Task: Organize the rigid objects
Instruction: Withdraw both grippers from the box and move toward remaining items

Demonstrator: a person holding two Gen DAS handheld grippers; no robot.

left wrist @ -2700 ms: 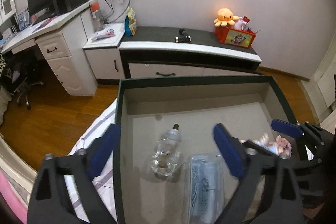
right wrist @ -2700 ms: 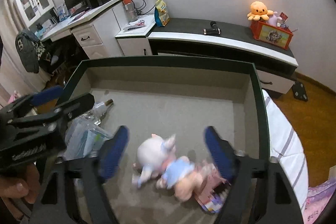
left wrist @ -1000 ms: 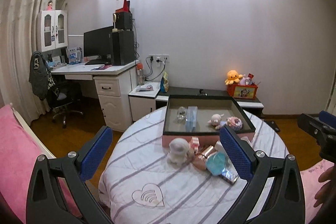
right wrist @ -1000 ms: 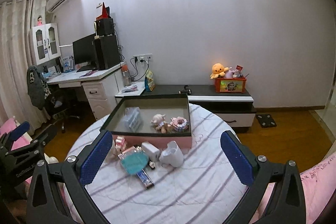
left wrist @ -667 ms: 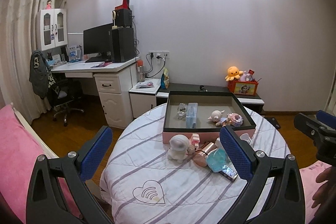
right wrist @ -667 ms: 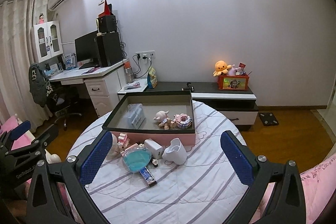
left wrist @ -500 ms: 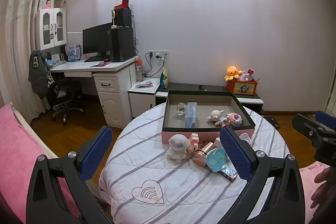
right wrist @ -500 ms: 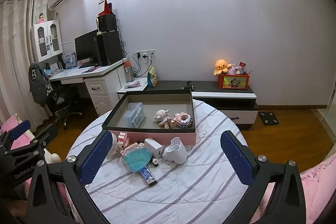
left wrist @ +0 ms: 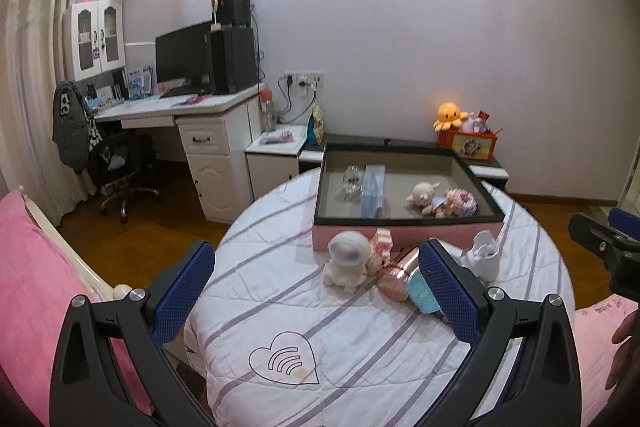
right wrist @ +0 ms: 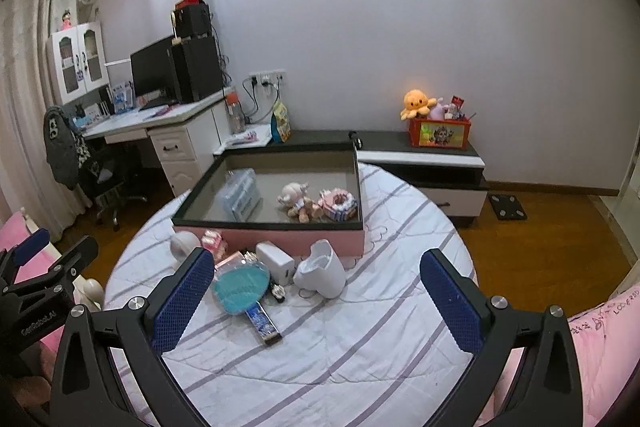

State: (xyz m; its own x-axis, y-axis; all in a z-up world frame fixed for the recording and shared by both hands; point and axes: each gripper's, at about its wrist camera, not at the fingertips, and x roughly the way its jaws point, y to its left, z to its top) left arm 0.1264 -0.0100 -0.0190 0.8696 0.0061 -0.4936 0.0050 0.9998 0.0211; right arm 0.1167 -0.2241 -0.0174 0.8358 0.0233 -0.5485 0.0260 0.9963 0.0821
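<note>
A pink box with a dark rim (left wrist: 404, 223) (right wrist: 272, 225) stands on the round striped table (left wrist: 320, 327) (right wrist: 360, 339). Inside lie a clear bottle (left wrist: 352, 181), a clear case (left wrist: 374, 189) (right wrist: 240, 197), a plush pig (left wrist: 422, 194) (right wrist: 294, 197) and a pink round toy (right wrist: 339, 203). In front of the box lie a white round toy (left wrist: 347, 261), a teal paddle (right wrist: 242, 287), a white charger (right wrist: 275, 261) and a white cup (right wrist: 322, 269). My left gripper (left wrist: 318, 291) and right gripper (right wrist: 316, 297) are open, empty, well back from the table.
A white desk with monitor (left wrist: 188, 63) and chair (left wrist: 120, 167) stands at the left. A low dark cabinet (right wrist: 420, 157) with an orange plush (right wrist: 418, 103) lines the wall. Pink bedding (left wrist: 28, 267) flanks the table. Wooden floor (right wrist: 540, 227) lies to the right.
Both grippers pulled far back from inside the box, open. Over the last second the view has drifted only slightly closer to the table.
</note>
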